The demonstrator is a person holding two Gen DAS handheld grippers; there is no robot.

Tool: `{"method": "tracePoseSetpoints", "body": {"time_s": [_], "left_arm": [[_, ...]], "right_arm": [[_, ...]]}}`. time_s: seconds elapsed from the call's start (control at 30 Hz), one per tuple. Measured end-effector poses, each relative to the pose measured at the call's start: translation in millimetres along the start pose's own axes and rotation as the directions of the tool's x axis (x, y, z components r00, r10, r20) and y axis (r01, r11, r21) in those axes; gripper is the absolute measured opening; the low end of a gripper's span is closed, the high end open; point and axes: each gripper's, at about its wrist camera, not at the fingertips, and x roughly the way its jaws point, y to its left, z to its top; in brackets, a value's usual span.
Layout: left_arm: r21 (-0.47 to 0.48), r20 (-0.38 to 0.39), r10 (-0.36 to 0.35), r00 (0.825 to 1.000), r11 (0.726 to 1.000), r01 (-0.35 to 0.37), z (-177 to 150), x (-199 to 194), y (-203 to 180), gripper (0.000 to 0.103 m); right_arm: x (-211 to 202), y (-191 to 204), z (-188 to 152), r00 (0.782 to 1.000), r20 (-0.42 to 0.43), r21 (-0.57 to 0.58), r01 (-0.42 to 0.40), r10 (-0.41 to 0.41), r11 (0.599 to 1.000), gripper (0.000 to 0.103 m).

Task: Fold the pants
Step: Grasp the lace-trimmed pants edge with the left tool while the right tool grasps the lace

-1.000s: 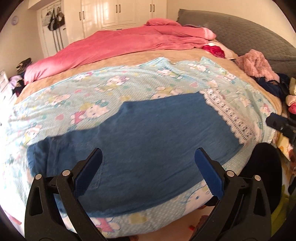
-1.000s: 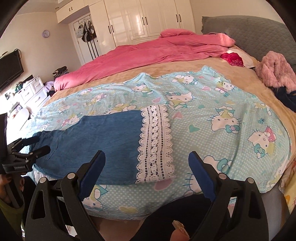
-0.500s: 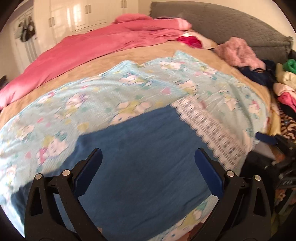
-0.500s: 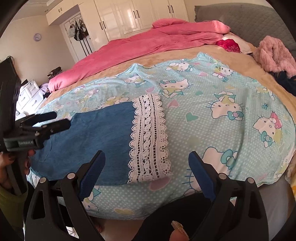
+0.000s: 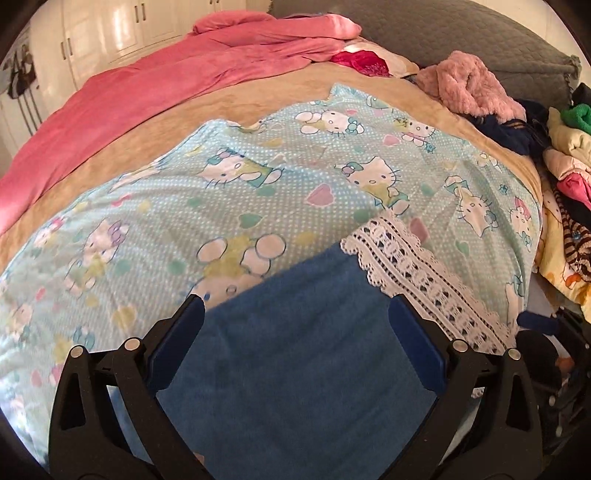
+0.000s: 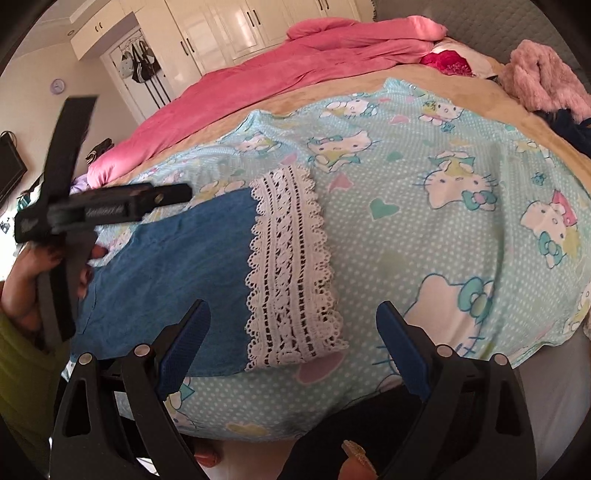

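Observation:
Blue pants [image 5: 295, 354] with a white lace hem [image 5: 424, 273] lie flat on the cartoon-cat sheet [image 5: 258, 177] near the bed's front edge. They also show in the right wrist view [image 6: 177, 266], with the lace hem [image 6: 291, 266] at their right end. My left gripper [image 5: 295, 332] is open and empty, hovering over the pants' middle; it also shows in the right wrist view [image 6: 110, 206] at the left. My right gripper [image 6: 291, 332] is open and empty, just in front of the lace hem near the bed edge.
A pink duvet [image 5: 147, 85] lies across the far side of the bed. A fluffy pink garment [image 5: 469, 85] and a heap of clothes [image 5: 569, 177] sit at the right. White wardrobes [image 6: 229, 29] stand behind.
My left gripper has moved right along the pants toward the lace hem and lower. My right gripper has edged closer to the hem. Both stay open.

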Motion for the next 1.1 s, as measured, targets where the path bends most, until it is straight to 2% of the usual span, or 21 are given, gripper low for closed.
{"method": "tracePoseSetpoints", "body": {"time_s": [0.13,0.33,0.43,0.53,0.57,0.67,0.7,0.73,0.8,0.87,0.93,0.97,1.1], "left_arm": [[0.035,-0.025,-0.016,1.000,0.999,0.017,12,20,1,0.094],[0.055,-0.059,-0.086,0.995,0.994,0.090,27,49,2,0.094],[0.041,-0.088,-0.150,0.985,0.987,0.154,31,68,2,0.094],[0.010,-0.126,-0.235,0.964,0.971,0.238,29,88,0,0.094],[0.004,-0.136,-0.258,0.957,0.965,0.261,28,94,-1,0.092],[-0.019,-0.141,-0.301,0.943,0.953,0.301,26,104,-4,0.078],[-0.022,-0.139,-0.319,0.937,0.947,0.319,26,104,-5,0.067],[-0.026,-0.137,-0.343,0.929,0.939,0.343,26,103,-7,0.062],[-0.030,-0.136,-0.371,0.918,0.928,0.371,27,104,-10,0.054],[-0.028,-0.134,-0.380,0.915,0.925,0.379,27,105,-14,0.054],[-0.020,-0.134,-0.369,0.920,0.929,0.369,26,106,-16,0.047],[-0.009,-0.138,-0.345,0.929,0.938,0.347,25,107,-18,0.038],[0.023,-0.113,-0.321,0.940,0.945,0.325,25,98,-21,0.020]], "right_arm": [[9,4,-4,1.000,-0.029,0.002,-0.009,0.009,1.000,0.091],[18,8,-2,0.999,-0.044,0.025,-0.003,0.004,1.000,0.091],[27,7,-5,0.998,-0.068,0.041,0.008,-0.005,0.999,0.091],[32,7,-9,0.998,-0.060,0.042,0.003,-0.001,0.999,0.091],[32,8,-8,0.999,-0.054,0.039,-0.005,0.008,0.999,0.088],[32,10,-8,0.999,-0.036,0.027,-0.011,0.012,1.000,0.069],[31,8,-8,0.999,-0.024,0.040,-0.035,0.036,0.999,0.058],[31,7,-7,0.998,-0.015,0.054,-0.059,0.059,0.997,0.048],[35,5,-5,0.997,-0.018,0.065,-0.073,0.075,0.995,0.046],[38,3,-3,0.996,-0.013,0.087,-0.087,0.089,0.992,0.042],[40,1,-2,0.994,-0.006,0.098,-0.109,0.110,0.989,0.032],[41,1,-2,0.993,-0.004,0.102,-0.116,0.117,0.988,0.030],[42,2,-2,0.986,0.013,0.103,-0.169,0.169,0.980,0.027]]}}
